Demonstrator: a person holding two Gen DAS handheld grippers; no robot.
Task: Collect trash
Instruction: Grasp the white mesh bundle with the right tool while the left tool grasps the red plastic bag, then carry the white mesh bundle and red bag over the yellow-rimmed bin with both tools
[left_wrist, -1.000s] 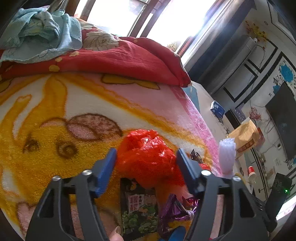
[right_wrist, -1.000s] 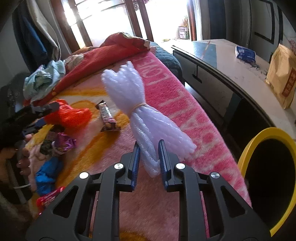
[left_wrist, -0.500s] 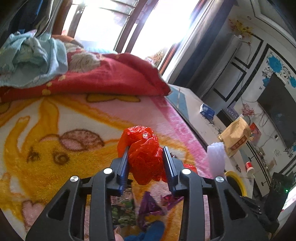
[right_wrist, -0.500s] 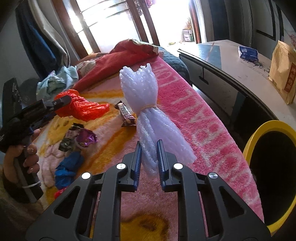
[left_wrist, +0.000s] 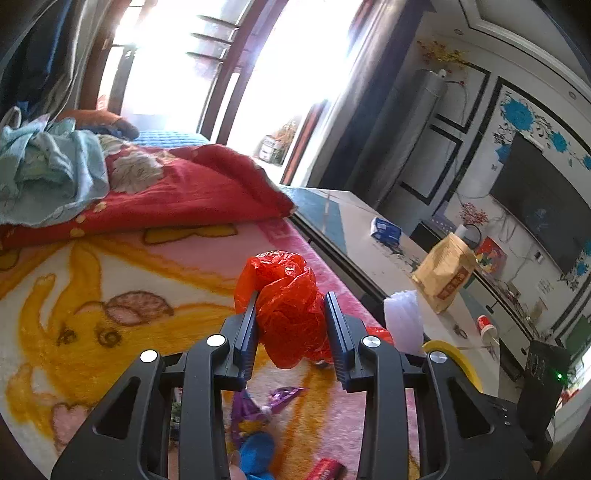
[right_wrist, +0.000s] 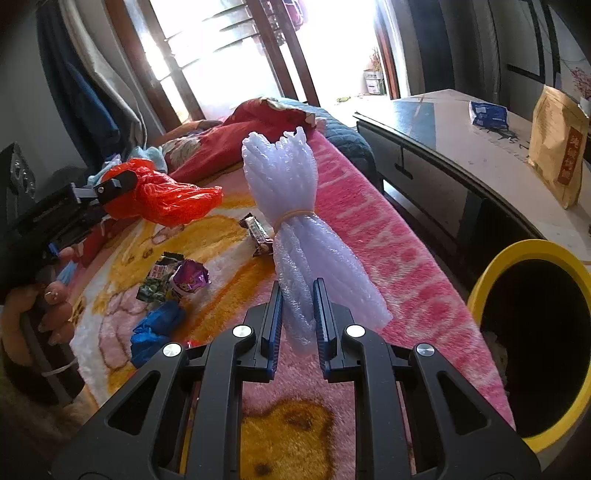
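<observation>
Left tongs (left_wrist: 291, 328) clamp the red plastic bag (left_wrist: 286, 306) above the bed blanket (left_wrist: 110, 266). Right tongs (right_wrist: 297, 317) grip the white foam bundle (right_wrist: 291, 221), left of the yellow bin (right_wrist: 532, 251).

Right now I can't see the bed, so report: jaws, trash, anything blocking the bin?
Left gripper shut on red plastic bag. Right gripper shut on white foam bundle. Yellow bin open, unobstructed.
</observation>
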